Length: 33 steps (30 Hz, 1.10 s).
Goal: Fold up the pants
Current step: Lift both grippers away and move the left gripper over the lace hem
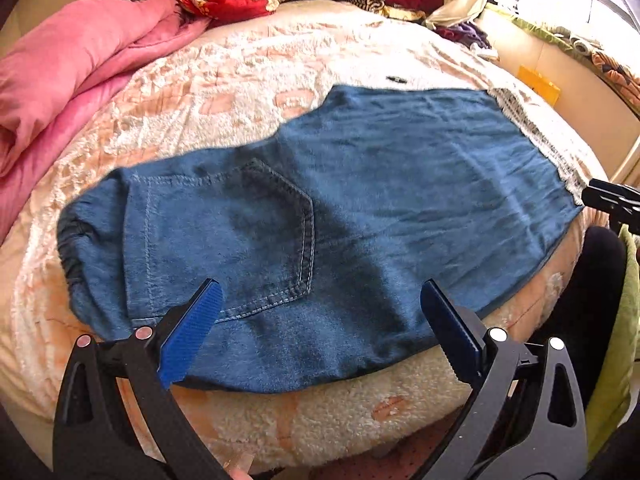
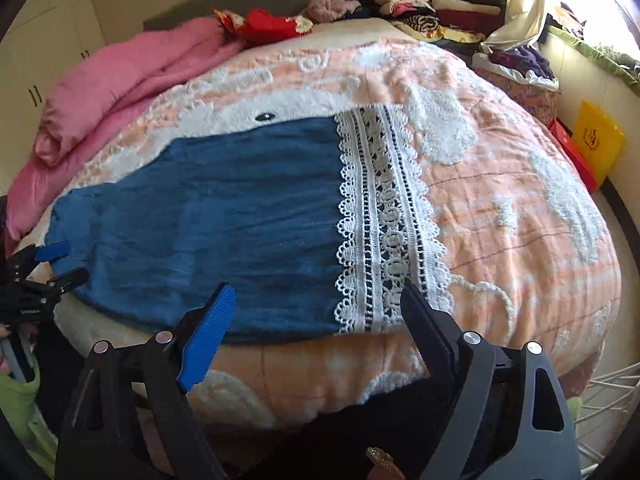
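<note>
Blue denim pants (image 1: 340,208) lie flat across the bed, folded lengthwise, back pocket (image 1: 272,232) up, elastic waistband (image 1: 72,232) at the left. The white lace cuffs (image 2: 384,216) lie at the right end; the pants also show in the right wrist view (image 2: 208,220). My left gripper (image 1: 320,292) is open and empty, just above the near edge by the pocket. My right gripper (image 2: 316,296) is open and empty, over the near edge beside the lace. The left gripper's fingers (image 2: 52,252) show at the left of the right wrist view, the right gripper's tip (image 1: 612,200) at the right of the left one.
The bed has a peach and white fleece blanket (image 2: 500,208). A pink quilt (image 1: 72,76) is bunched at the far left. Stacks of folded clothes (image 2: 436,8) sit at the head. A yellow bag (image 2: 596,140) and a window ledge stand at the right.
</note>
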Available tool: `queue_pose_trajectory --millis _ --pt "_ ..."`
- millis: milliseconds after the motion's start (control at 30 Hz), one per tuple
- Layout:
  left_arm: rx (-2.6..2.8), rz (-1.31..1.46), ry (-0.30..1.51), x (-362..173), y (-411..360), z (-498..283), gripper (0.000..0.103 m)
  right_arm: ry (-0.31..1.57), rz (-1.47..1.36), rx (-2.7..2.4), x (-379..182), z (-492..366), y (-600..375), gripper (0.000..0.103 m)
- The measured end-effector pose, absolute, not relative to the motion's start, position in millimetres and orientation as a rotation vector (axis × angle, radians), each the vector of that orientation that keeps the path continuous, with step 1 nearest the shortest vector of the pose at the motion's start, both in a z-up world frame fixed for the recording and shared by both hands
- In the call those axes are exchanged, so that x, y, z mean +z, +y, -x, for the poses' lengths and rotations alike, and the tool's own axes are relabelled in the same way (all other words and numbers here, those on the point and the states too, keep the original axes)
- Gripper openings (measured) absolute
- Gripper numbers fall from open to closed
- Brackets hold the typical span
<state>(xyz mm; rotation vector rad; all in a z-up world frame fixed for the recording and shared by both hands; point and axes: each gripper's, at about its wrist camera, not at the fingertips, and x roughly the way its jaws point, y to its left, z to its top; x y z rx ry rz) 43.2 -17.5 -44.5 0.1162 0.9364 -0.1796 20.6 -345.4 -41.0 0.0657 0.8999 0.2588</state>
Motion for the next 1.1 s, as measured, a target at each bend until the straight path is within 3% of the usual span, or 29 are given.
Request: queue_pose_trajectory --millis 67,100,133,1100 --pt "-0.179 -0.121 0.921 -39.0 -19.3 -40.8 0.093 0.882 -0.069 0.263 -34.9 -15.2 -346.3 0.085" --pt "-0.180 -0.124 0.913 -36.3 -20.4 -39.6 0.093 0.876 -0.074 0.267 -31.7 -12.0 -346.6 0.097" --pt "-0.182 -0.126 0.904 -32.8 -22.2 -37.6 0.093 0.868 -0.076 0.262 -29.4 -10.4 -347.2 0.098" --pt "-0.327 -0.200 0.780 26.1 -98.6 -22.8 0.093 0.693 -0.140 0.201 20.9 25.1 -382.8 0.098"
